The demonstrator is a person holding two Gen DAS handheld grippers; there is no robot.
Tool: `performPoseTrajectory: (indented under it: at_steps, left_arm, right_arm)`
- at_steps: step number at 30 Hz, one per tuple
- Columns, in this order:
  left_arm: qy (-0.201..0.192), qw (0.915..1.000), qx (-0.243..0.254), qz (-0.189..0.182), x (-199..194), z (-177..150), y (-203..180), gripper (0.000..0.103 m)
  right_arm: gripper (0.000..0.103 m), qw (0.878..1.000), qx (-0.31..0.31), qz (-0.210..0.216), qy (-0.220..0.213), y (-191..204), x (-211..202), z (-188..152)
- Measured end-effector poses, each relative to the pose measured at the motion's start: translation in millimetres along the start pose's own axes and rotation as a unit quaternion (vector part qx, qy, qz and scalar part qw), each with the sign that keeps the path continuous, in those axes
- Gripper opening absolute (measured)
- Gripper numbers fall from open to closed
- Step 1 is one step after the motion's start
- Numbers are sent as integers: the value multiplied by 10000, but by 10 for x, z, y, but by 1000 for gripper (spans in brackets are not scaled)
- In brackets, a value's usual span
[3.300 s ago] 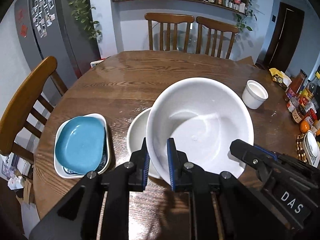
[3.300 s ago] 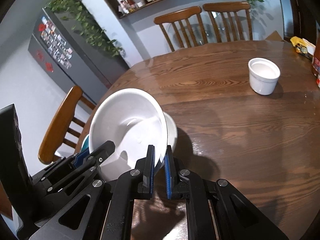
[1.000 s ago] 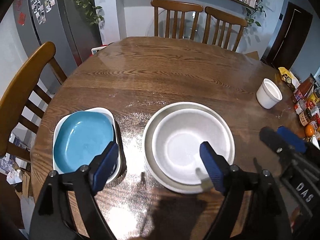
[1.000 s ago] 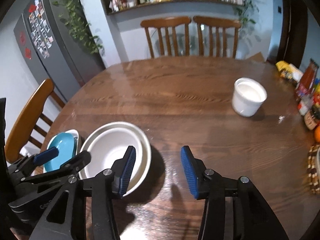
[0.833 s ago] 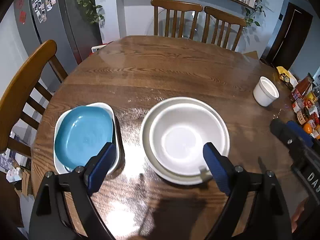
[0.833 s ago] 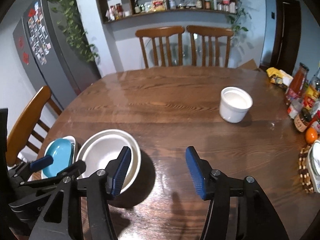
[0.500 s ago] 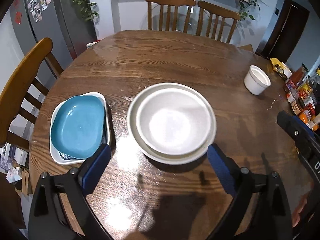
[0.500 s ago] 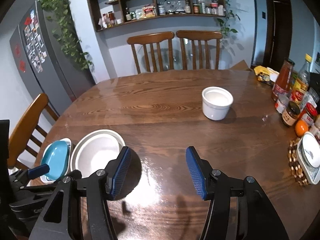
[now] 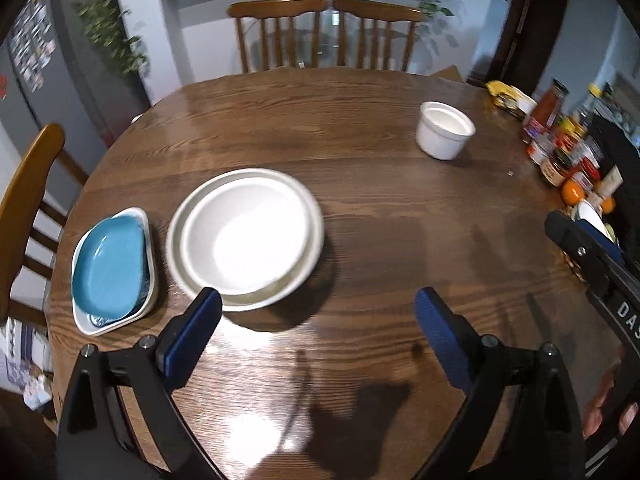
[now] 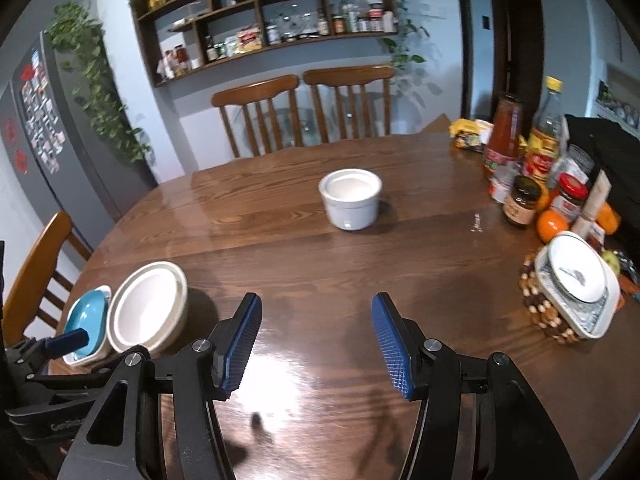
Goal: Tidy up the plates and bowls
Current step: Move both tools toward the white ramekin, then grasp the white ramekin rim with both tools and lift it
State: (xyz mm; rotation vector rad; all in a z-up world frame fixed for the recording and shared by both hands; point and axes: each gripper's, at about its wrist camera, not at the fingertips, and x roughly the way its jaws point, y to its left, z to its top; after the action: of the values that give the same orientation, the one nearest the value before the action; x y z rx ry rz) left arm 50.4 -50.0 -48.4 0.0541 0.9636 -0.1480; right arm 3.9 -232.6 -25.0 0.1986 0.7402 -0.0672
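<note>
Two white bowls (image 9: 245,236) (image 10: 148,310) sit nested on the round wooden table (image 9: 360,168). To their left a blue dish (image 9: 108,268) (image 10: 82,322) lies in a white square dish (image 9: 116,322). A small white ramekin (image 9: 444,130) (image 10: 351,198) stands apart at the far right of the table. My left gripper (image 9: 316,312) hovers wide open over bare wood, near and right of the nested bowls. My right gripper (image 10: 316,326) is open and empty, with the ramekin beyond it.
Bottles, jars and oranges (image 10: 536,184) crowd the table's right edge, beside a white dish on a beaded trivet (image 10: 572,296). Two wooden chairs (image 10: 304,108) stand at the far side and one (image 9: 24,184) at the left. Part of a hand (image 9: 608,396) shows at lower right.
Both grippers pulled back and swung right, away from the nested bowls. The left jaws spread a little wider. The ramekin now lies ahead of the right gripper.
</note>
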Motion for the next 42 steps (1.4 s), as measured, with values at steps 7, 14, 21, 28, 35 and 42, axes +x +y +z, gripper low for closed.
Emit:
performPoseTrajectory:
  at_steps: [7,14,21,28,35,42]
  left_arm:
    - [-73,9989,454,-89,-31,25,-372,97]
    - [-143,9968,780,-100,-46,80,-653,97]
    - [-584,9946,852,30,-94,432,-823,97]
    - [-743,9955,595,-9,-41,762,-888,97]
    - [-841,9961,211,152,298,1192,-892,97]
    - [-476,9987,-77,148,818,1426,-816,97]
  right_arm:
    - [58,9994,264,-195,-55,-370,-87,-8]
    - [58,9986,358,-375,-82,-684,-113,40]
    - [58,9984,223,-508,-123,-834,-79,214]
    - [58,9993,279,-254,17,-932,196,545]
    - [58,9957,773,227,451,-1084,803,976]
    - [58,9867,1007,607,1119,-1043,1679,1248]
